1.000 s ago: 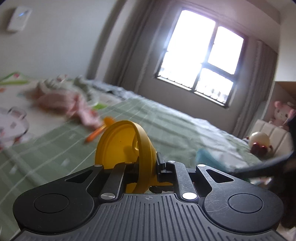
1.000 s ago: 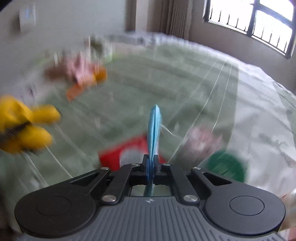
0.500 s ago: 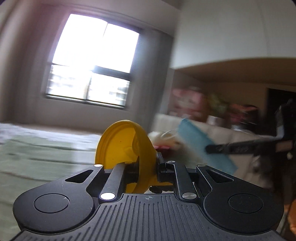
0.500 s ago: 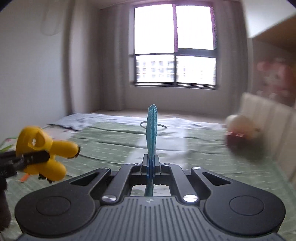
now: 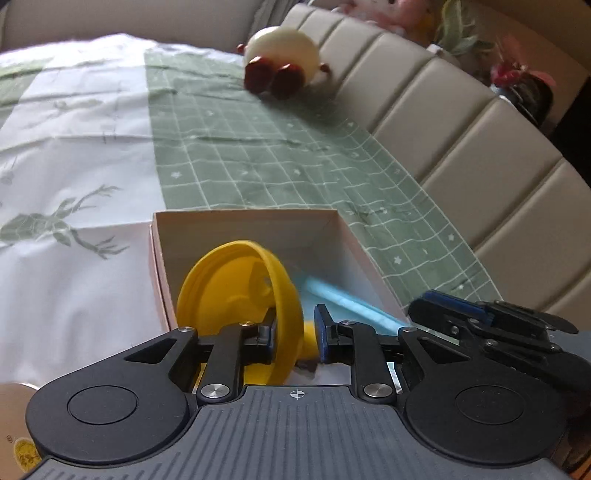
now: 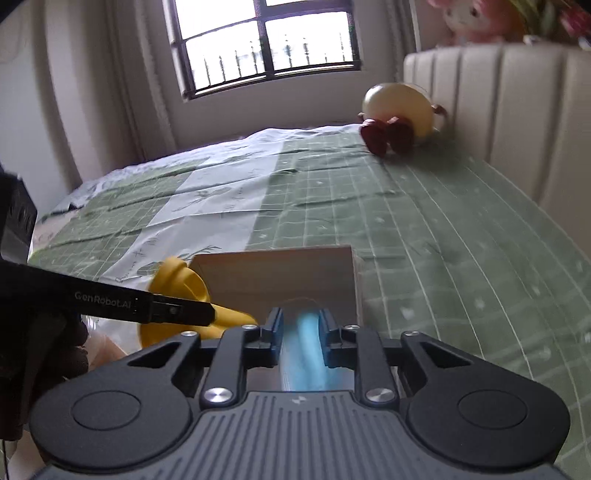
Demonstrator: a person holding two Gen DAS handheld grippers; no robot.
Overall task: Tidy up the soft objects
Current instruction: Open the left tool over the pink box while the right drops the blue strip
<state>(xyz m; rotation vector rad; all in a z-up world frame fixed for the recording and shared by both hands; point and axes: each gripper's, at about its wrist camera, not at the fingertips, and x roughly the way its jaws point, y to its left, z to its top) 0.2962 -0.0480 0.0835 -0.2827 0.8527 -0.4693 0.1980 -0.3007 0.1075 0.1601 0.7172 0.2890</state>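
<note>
An open white cardboard box (image 5: 236, 225) sits on the green checked bedspread; it also shows in the right wrist view (image 6: 273, 269). My left gripper (image 5: 295, 328) hangs over the box with its jaws parted; the yellow rubber toy (image 5: 236, 291) rests against the left finger only. In the right wrist view the toy (image 6: 184, 284) sits at the box's left edge. My right gripper (image 6: 300, 328) is open over the box. The blurred light blue cloth (image 6: 306, 350) lies between its fingers, loose, and shows inside the box in the left wrist view (image 5: 343, 299).
A cream round plush with dark red feet (image 5: 284, 55) rests against the beige padded headboard (image 5: 461, 122); it also shows in the right wrist view (image 6: 399, 107). Pink plush toys (image 6: 476, 18) sit on the shelf behind. A window (image 6: 266, 44) is on the far wall.
Both grippers swung from facing the room down over the white box. Both jaws, shut on the yellow toy and the blue cloth before, have opened. The cloth is dropping into the box.
</note>
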